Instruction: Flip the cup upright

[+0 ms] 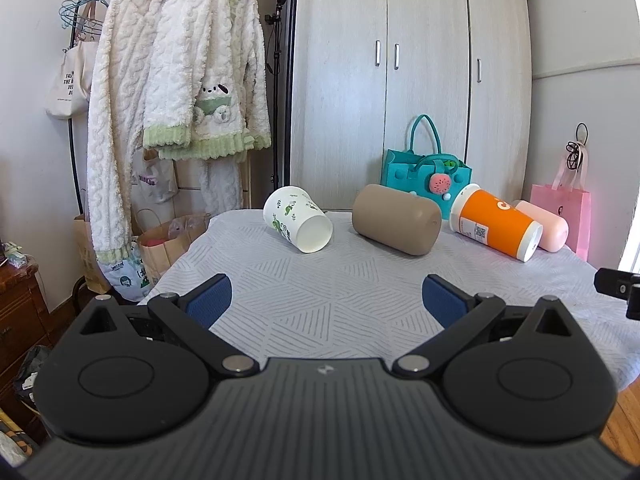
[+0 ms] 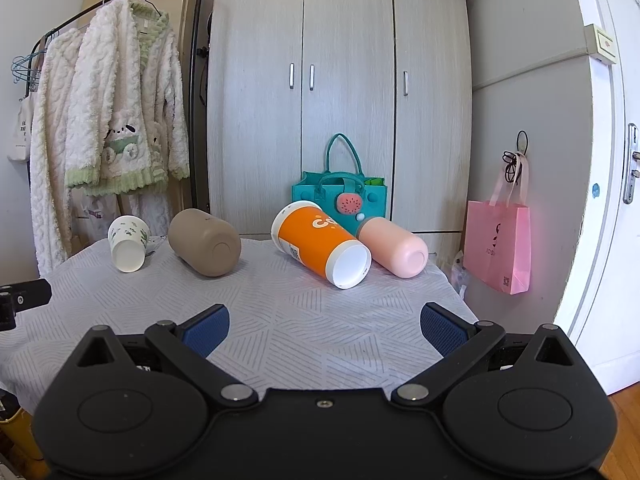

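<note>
Several cups lie on their sides along the far part of the table, bases toward me: a white cup with green leaf print (image 1: 298,220) (image 2: 128,243), a tan cup (image 1: 397,219) (image 2: 204,242), an orange-and-white cup (image 1: 496,224) (image 2: 320,244) and a pink cup (image 1: 546,225) (image 2: 394,246). My left gripper (image 1: 326,300) is open and empty, short of the white and tan cups. My right gripper (image 2: 325,330) is open and empty, short of the orange cup.
The table (image 1: 340,300) has a grey patterned cloth. A teal felt bag (image 1: 424,172) stands behind the cups against a wardrobe (image 2: 340,80). A pink paper bag (image 2: 498,246) hangs at right. A clothes rack with fleece robes (image 1: 172,80) stands left.
</note>
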